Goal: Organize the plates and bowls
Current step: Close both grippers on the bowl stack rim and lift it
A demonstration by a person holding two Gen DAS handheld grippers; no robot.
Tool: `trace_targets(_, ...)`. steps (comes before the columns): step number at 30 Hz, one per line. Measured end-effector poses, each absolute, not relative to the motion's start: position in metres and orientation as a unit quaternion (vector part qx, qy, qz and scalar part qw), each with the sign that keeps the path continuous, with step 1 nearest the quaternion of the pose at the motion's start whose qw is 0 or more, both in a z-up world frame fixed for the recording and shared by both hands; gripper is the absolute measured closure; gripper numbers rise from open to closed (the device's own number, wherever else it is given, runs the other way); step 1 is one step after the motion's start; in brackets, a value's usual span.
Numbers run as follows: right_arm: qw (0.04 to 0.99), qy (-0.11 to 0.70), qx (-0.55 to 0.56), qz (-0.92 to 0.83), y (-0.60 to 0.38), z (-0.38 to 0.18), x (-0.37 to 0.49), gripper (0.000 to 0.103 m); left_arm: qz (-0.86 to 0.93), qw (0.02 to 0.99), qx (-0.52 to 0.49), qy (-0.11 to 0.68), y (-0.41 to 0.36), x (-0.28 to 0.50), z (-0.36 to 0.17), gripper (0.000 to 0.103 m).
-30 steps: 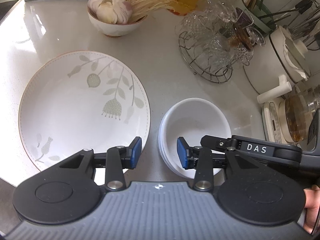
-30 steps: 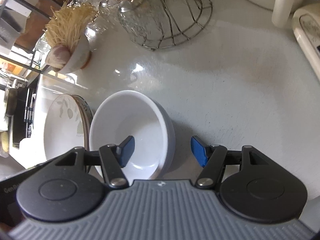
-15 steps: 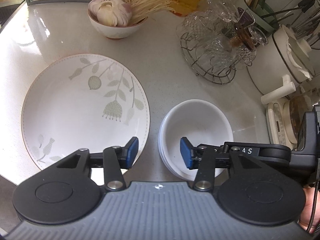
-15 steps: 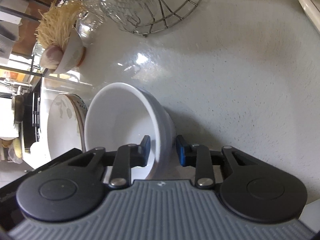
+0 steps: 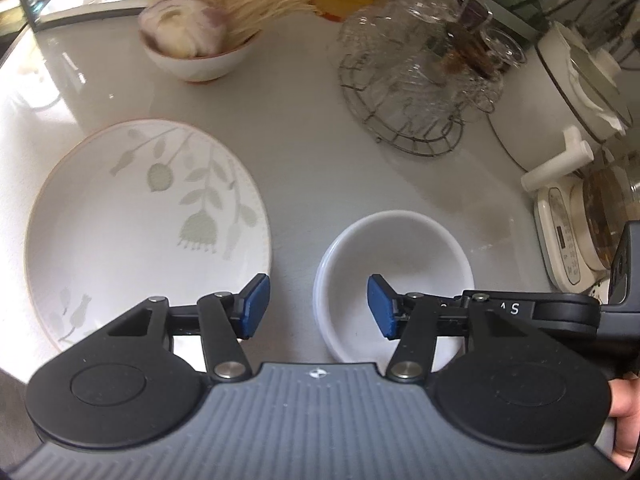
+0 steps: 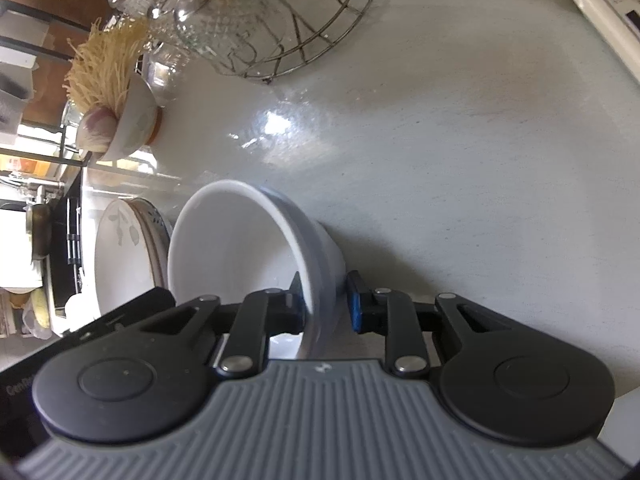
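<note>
A plain white bowl sits on the pale counter, right of a large white plate with a leaf pattern. My right gripper is shut on the bowl's near wall, one finger inside and one outside; it shows in the left wrist view reaching in from the right. My left gripper is open and empty, hovering over the gap between plate and bowl. In the right wrist view the plate lies left of the bowl.
A small bowl with garlic and dry noodles stands at the back. A wire rack of glass cups stands back right. A white pot and a kettle base line the right edge.
My right gripper's fingers closed from wide open onto the bowl's wall. My left gripper rose and opened a little wider.
</note>
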State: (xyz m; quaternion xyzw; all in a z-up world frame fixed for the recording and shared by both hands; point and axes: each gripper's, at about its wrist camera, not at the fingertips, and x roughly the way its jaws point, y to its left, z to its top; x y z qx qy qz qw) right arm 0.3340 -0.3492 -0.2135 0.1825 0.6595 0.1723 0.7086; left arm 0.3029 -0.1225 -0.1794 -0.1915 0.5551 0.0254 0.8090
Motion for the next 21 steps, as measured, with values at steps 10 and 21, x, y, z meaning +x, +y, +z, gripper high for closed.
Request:
trace_targets(10,0.719,0.653,0.189,0.149,-0.375,-0.210,0.329,0.080,-0.014,0.809,-0.174,0.561,-0.152,0.317,-0.185,0.040)
trace_targets(21,0.731,0.642,0.190,0.127,-0.401,-0.209,0.322,0.082,-0.049,0.791,-0.193,0.578,-0.176,0.326,-0.216,0.040)
